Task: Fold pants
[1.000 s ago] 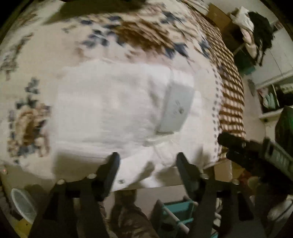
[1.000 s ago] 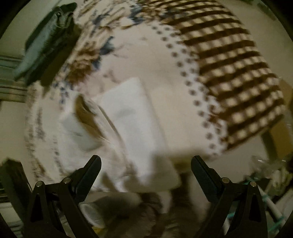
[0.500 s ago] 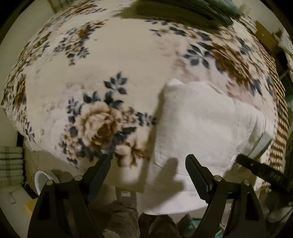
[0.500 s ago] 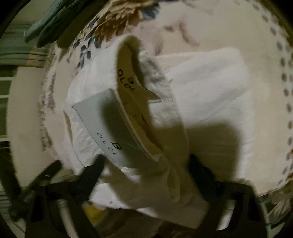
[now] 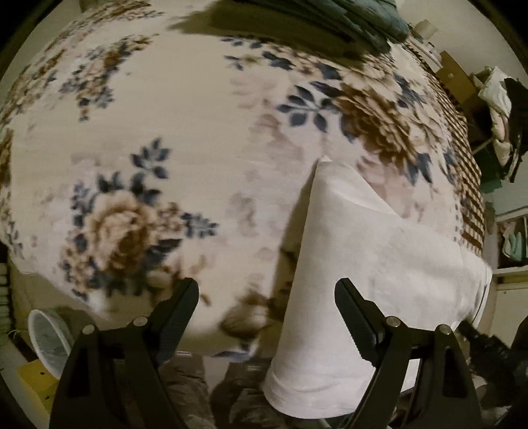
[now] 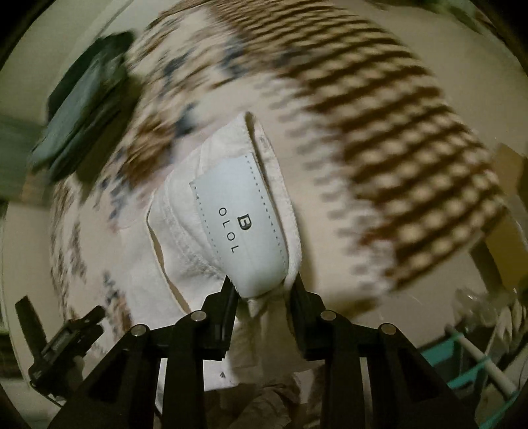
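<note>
White pants (image 5: 373, 260) folded into a thick bundle near the front edge of the bed (image 5: 204, 138), on a flowered blanket (image 5: 125, 227), part of the bundle hanging over that edge. Right claw (image 6: 263, 290) closing in the last moment and now pinching the waistband end of the pants (image 6: 198, 250), the pads pressed on the cloth right below a pale label (image 6: 241, 227) printed with a B and the letters OLOL. Left claw (image 5: 266, 305) spread wide, widening a little in the last moment, nothing between the fingers (image 5: 180, 307); poised above the blanket's edge with the pants' left border just beside the right-hand finger, not touching as far as visible. Dark green folded cloth (image 5: 330, 16) at the far side of the bed. Brown checked border (image 6: 396, 132) along the blanket's right side. White bucket (image 5: 49, 336) on the floor at lower left.
</note>
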